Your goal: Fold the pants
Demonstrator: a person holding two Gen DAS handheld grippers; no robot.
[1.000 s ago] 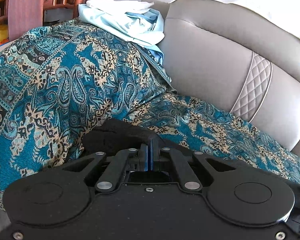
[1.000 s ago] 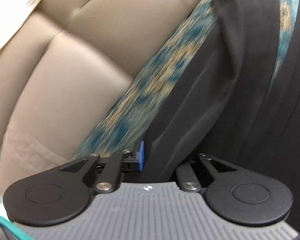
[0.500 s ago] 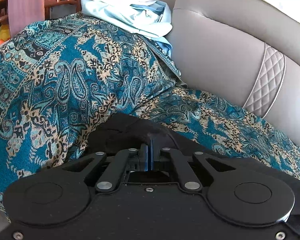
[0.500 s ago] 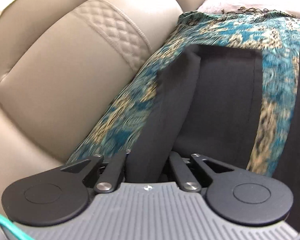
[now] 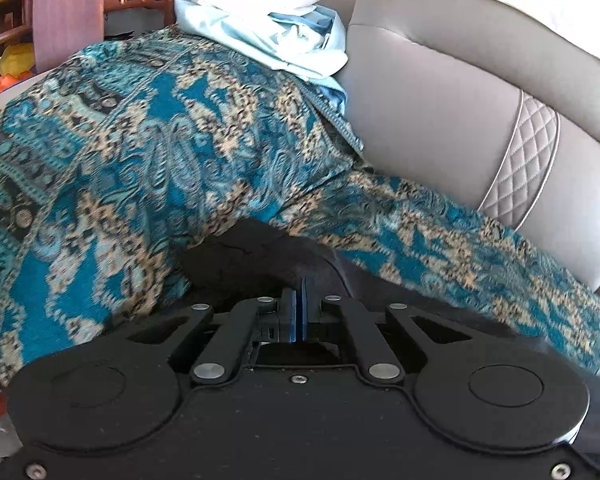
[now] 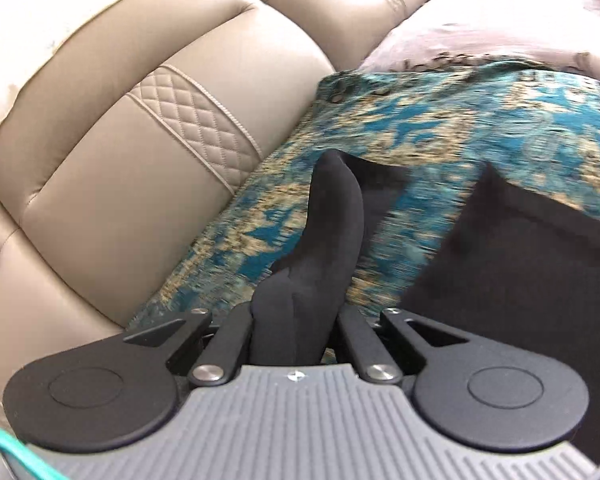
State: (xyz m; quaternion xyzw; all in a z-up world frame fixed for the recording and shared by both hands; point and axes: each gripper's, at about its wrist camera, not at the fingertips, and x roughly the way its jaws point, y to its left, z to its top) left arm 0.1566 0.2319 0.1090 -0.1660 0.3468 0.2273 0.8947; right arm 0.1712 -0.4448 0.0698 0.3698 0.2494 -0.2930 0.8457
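The black pants (image 5: 256,258) lie on a blue paisley throw (image 5: 140,168) over a sofa seat. My left gripper (image 5: 299,304) is shut, its blue pads pressed together on an edge of the black pants that bunches just ahead of it. In the right wrist view my right gripper (image 6: 296,332) is shut on a raised fold of the pants (image 6: 320,248), which hides its pads. Another flat part of the pants (image 6: 512,264) lies to the right on the throw (image 6: 460,120).
The grey leather sofa back (image 5: 460,100) (image 6: 120,120) rises right behind the throw. A pile of light blue and white clothes (image 5: 276,44) sits on the armrest end. Wooden furniture (image 5: 68,4) stands behind it. A pale cushion (image 6: 500,28) lies further along the sofa.
My right gripper has pulled the pant fold up and back, so more of the throw and sofa show. My left gripper has moved slightly left, still shut on the pants.
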